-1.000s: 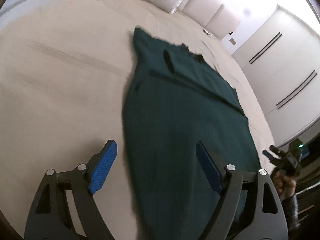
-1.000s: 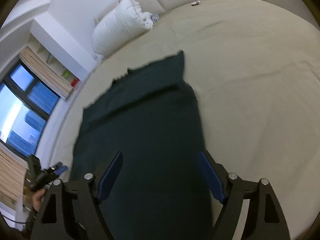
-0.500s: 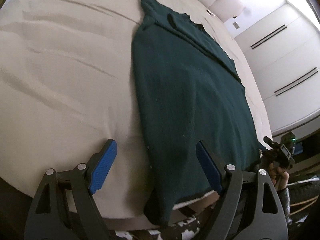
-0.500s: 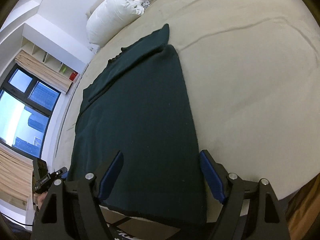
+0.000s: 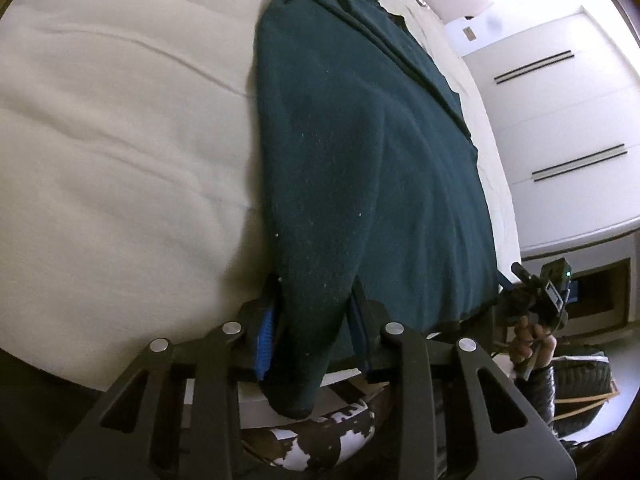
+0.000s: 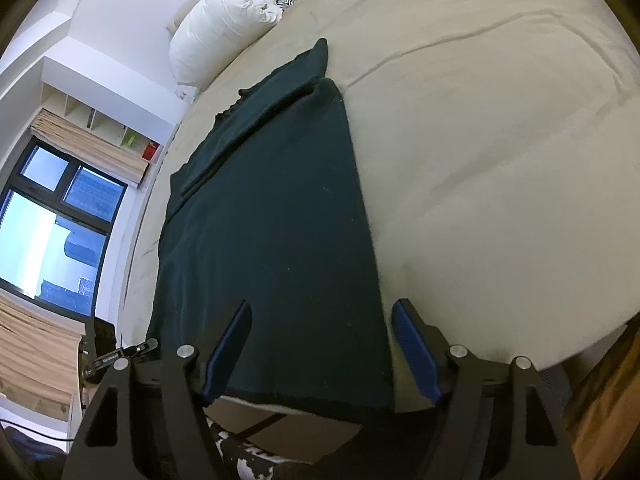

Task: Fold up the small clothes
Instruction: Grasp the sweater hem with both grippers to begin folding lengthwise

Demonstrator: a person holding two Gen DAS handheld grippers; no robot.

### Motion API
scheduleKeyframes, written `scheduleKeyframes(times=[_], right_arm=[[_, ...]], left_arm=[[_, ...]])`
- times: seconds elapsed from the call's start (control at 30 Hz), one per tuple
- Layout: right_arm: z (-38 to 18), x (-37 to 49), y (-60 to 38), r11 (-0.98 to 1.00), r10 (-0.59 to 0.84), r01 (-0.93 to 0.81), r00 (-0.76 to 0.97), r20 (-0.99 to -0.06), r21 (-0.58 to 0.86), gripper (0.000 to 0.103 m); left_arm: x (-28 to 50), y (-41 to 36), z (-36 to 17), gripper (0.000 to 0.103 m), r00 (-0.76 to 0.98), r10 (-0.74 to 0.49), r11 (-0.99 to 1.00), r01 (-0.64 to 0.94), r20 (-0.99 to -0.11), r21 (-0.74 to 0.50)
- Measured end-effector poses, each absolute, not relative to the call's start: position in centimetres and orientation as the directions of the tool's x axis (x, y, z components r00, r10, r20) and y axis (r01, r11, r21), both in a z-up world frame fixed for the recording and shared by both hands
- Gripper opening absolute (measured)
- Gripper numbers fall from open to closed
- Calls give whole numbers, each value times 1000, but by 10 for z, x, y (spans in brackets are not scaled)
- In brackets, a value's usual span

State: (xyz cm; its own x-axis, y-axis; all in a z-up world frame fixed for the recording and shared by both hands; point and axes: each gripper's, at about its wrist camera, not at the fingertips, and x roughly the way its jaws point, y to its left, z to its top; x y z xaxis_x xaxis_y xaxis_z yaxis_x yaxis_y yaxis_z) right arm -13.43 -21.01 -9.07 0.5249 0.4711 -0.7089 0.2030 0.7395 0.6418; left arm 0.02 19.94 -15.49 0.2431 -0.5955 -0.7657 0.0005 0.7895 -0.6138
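Observation:
A dark green garment [image 5: 360, 152] lies spread flat on the beige bed [image 5: 112, 140], its near hem hanging over the bed's front edge. My left gripper [image 5: 314, 300] is shut on the garment's near left corner, and a bunch of cloth droops between the blue pads [image 5: 264, 332]. In the right wrist view the same garment [image 6: 272, 208] stretches away from me. My right gripper [image 6: 320, 344] is open, its blue fingers [image 6: 416, 356] straddling the near right corner at the hem. The right gripper also shows in the left wrist view [image 5: 536, 296].
A white pillow [image 6: 224, 28] lies at the head of the bed. A window [image 6: 52, 224] with beige curtains is on the left. White wardrobe doors [image 5: 560, 128] stand on the right. A black-and-white patterned floor [image 5: 320, 444] lies below the bed's edge.
Both grippers have drawn back and dropped to the garment's near hem at the bed's front edge. My left gripper has closed on the left corner. The right gripper has stayed open.

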Motion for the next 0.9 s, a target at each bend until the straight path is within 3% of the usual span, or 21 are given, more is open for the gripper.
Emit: scheduleKeyframes(times=[0.37, 0.63, 0.77, 0.87, 0.9], right_arm=[[-99, -130, -202, 762, 498, 207, 417, -760, 613, 64], [-106, -135, -210, 717, 559, 217, 388, -732, 663, 47], [-115, -137, -219, 654, 619, 217, 397, -678, 725, 45], [-119, -138, -221, 631, 640, 217, 397, -658, 745, 37], [-120, -139, -220, 633, 639, 218, 395, -660, 743, 29]], left_arm=[[5, 182, -155, 30, 195, -608, 789, 40, -769, -613], [6, 183, -157, 13, 178, -599, 798, 55, -780, -600], [6, 185, -158, 8, 174, -601, 797, 62, -780, -601], [6, 188, -160, 6, 170, -608, 792, 66, -776, -606], [6, 189, -160, 5, 169, -610, 790, 68, -774, -609]])
